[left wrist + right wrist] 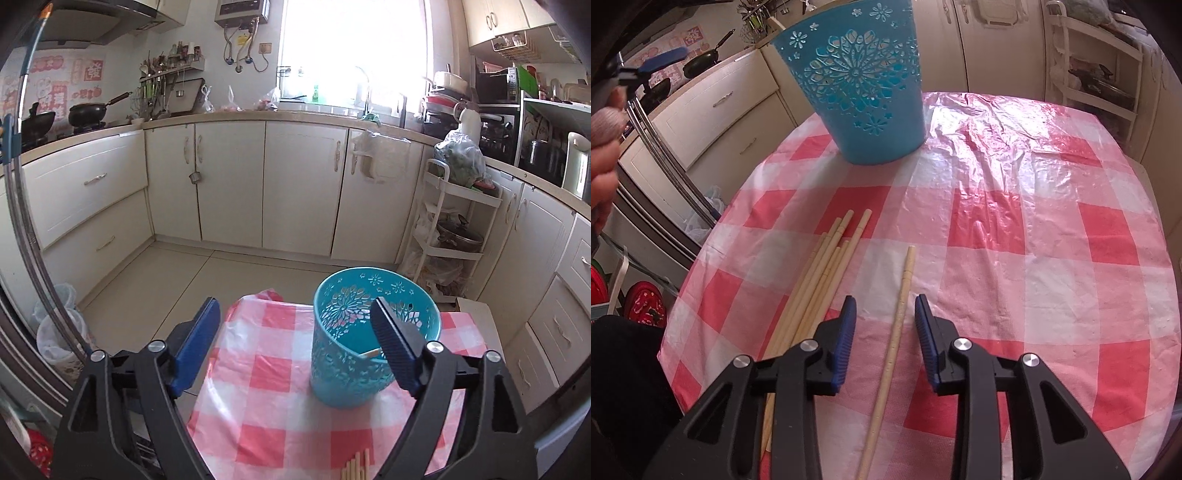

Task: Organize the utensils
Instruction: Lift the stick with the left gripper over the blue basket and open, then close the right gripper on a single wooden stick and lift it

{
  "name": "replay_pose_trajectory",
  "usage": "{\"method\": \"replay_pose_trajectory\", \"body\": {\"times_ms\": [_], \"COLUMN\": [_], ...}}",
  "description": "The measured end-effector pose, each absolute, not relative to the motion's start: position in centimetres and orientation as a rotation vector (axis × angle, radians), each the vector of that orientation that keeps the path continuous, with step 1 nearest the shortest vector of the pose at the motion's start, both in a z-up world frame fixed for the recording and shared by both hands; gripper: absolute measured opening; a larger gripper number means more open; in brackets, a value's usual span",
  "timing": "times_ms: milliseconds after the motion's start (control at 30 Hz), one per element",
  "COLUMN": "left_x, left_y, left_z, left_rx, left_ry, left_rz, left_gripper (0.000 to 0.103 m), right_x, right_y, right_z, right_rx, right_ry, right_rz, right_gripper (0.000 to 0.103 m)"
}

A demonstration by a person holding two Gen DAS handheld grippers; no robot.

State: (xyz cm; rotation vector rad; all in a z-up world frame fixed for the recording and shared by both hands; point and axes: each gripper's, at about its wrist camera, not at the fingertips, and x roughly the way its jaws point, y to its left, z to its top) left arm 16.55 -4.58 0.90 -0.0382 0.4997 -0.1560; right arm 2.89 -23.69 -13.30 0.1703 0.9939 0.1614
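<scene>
A turquoise cut-out basket stands upright on the pink checked tablecloth. The pale tip of one chopstick leans inside it. My left gripper hovers just short of the basket's rim, open wide and holding nothing; its right finger crosses the basket's mouth. It also shows at the upper left of the right wrist view. My right gripper is low over the cloth, open, with a single chopstick lying between the pads, untouched. Several more chopsticks lie bundled to its left.
A white tiered cart with pots and bags stands past the table's far right. Cream cabinets line the room. A plastic-lined bin sits on the floor at left. A person's hand is at the left edge.
</scene>
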Motion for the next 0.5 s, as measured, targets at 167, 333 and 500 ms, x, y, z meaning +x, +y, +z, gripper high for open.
{"method": "replay_pose_trajectory", "body": {"times_ms": [167,333,500], "left_x": [14.7,15.9,16.5], "left_y": [-1.9,0.0,1.0], "left_z": [-0.3,-2.8,-2.8], "left_rx": [-0.055,-0.107,-0.156], "left_ry": [0.497,0.58,0.591], "left_rz": [-0.13,-0.12,-0.085], "left_gripper": [0.087,0.087,0.087], "right_x": [3.2,3.5,2.9], "right_y": [-22.4,-23.7,-27.4], "right_z": [-13.3,-13.0,-7.2], "right_rx": [0.048,0.061,0.33], "right_ry": [1.001,1.033,0.862], "right_rz": [0.097,0.076,0.174], "right_gripper": [0.02,0.006,0.005]}}
